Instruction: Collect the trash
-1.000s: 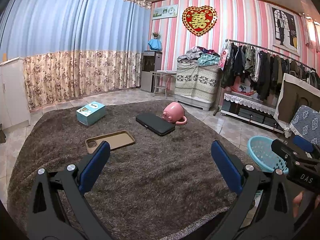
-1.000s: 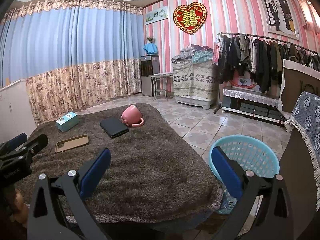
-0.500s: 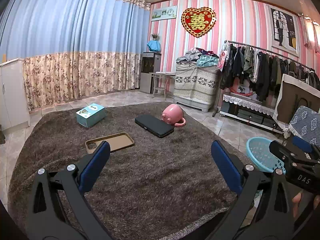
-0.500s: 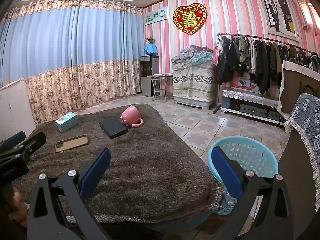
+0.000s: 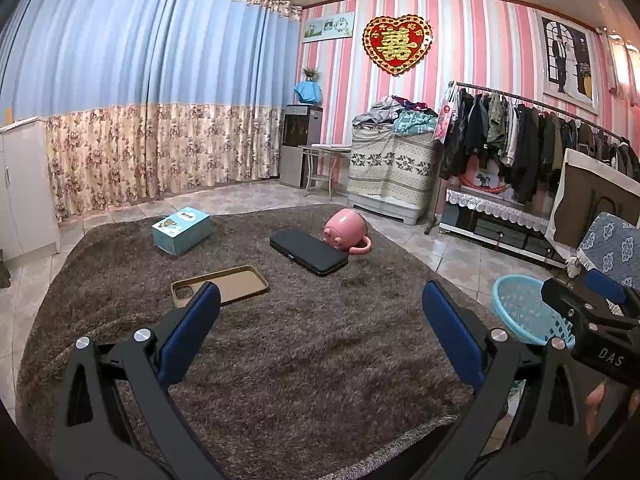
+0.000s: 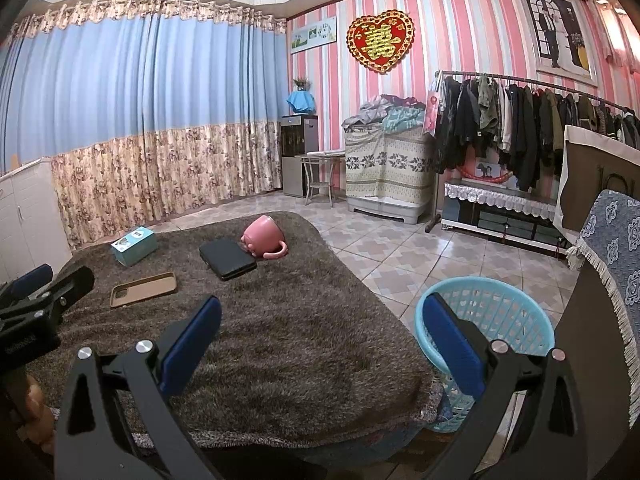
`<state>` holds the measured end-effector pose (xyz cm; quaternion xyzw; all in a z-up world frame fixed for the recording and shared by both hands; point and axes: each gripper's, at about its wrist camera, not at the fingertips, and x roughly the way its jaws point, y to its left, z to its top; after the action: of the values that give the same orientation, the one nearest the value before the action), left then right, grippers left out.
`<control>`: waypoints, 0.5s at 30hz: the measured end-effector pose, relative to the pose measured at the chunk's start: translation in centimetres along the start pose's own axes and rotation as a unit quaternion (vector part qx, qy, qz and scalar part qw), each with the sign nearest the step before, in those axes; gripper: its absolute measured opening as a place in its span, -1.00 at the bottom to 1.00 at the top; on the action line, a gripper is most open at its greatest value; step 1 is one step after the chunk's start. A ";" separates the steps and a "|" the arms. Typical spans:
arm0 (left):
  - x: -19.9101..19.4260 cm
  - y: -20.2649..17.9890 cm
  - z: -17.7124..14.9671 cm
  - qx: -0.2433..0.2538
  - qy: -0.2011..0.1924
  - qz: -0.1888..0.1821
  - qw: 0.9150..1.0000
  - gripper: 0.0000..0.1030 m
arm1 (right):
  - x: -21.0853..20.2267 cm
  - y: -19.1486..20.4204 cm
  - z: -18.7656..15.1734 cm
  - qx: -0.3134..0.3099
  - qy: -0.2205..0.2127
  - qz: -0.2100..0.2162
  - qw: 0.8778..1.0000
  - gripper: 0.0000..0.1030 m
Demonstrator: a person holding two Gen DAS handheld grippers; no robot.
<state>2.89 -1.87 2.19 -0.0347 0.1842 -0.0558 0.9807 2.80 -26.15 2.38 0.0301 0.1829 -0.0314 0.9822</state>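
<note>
On a brown shaggy cover [image 5: 304,352] lie a teal box [image 5: 182,230], a tan phone case [image 5: 220,286], a black case [image 5: 308,251] and a pink mug [image 5: 346,231] on its side. My left gripper [image 5: 320,312] is open and empty, held above the near part of the cover. My right gripper [image 6: 320,312] is open and empty over the cover's right edge, beside a light blue basket [image 6: 486,316] on the floor. The same items show in the right wrist view: box [image 6: 134,245], phone case [image 6: 144,289], black case [image 6: 227,258], mug [image 6: 264,235].
A clothes rack [image 5: 532,136] and a low shelf stand at the right wall. A covered cabinet with piled clothes [image 5: 390,172] and a water dispenser [image 5: 300,144] stand at the back. A white cabinet [image 5: 24,184] is at the left. Tiled floor surrounds the cover.
Both grippers have drifted slightly; the view shifts a little. Both stay open and empty. No object has moved.
</note>
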 end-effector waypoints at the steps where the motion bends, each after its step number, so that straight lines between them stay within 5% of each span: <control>1: 0.0 0.0 0.1 0.000 0.000 0.000 1.000 0.90 | 0.0 0.0 -0.1 0.001 0.000 0.000 1.000 0.92; 15: -0.1 0.1 0.1 0.000 -0.001 0.000 1.000 0.90 | 0.0 0.0 -0.3 0.001 -0.001 0.001 1.000 0.92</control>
<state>2.87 -1.75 2.30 -0.0348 0.1832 -0.0557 0.9809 2.72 -26.10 2.08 0.0308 0.1819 -0.0306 0.9824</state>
